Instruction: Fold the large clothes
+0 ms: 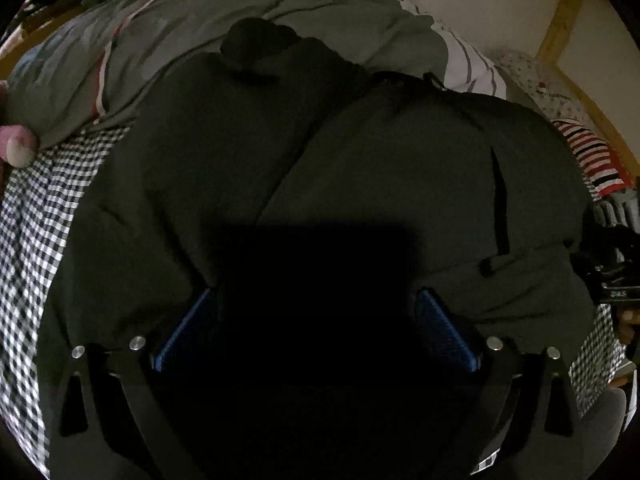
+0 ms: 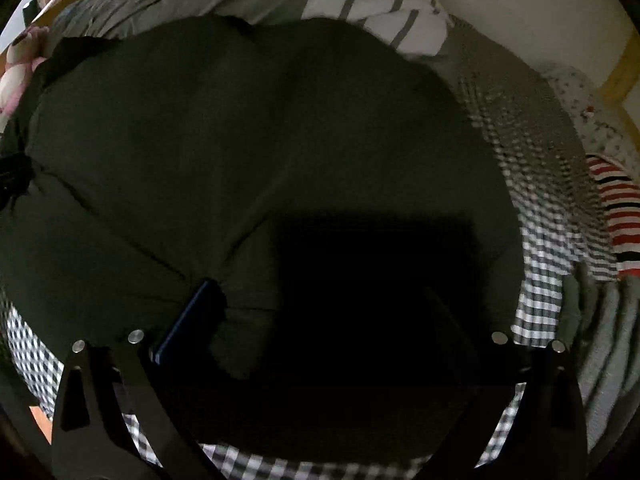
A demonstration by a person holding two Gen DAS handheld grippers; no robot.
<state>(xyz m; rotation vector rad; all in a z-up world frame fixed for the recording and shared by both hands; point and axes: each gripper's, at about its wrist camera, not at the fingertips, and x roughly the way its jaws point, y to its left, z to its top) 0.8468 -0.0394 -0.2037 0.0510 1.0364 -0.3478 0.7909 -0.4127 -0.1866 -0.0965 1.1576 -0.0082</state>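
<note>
Garment: a large, dark olive-green padded jacket (image 1: 360, 160) lies spread over a black-and-white gingham checked sheet (image 1: 32, 240) on the bed; it fills most of both wrist views (image 2: 240, 140).
Jacket details: a dark rounded collar or hood piece (image 1: 256, 46) sits at the far edge, and a dark vertical zip pocket slit (image 1: 500, 208) shows on the right half in the left wrist view.
Left gripper: the left gripper (image 1: 316, 320) is low over the jacket's near edge, its blue-padded fingers (image 1: 444, 328) spread wide apart; the space between them is in deep shadow, so whether any cloth is caught cannot be told.
Right gripper: the right gripper (image 2: 320, 320) is also down on the jacket's near edge; one blue finger (image 2: 188, 320) presses into a fold of the fabric, the other is lost in shadow, so its opening and hold cannot be told.
Bedding: a grey-green duvet with red and white stripes (image 1: 200, 12) lies beyond the jacket, next to a white pillow with grey stripes (image 2: 380, 12).
Other cloth: a red, white and black striped garment (image 2: 616, 216) lies at the right edge.
Wall: a pale wall with a yellow wooden beam (image 1: 560, 20) stands behind the bed.
</note>
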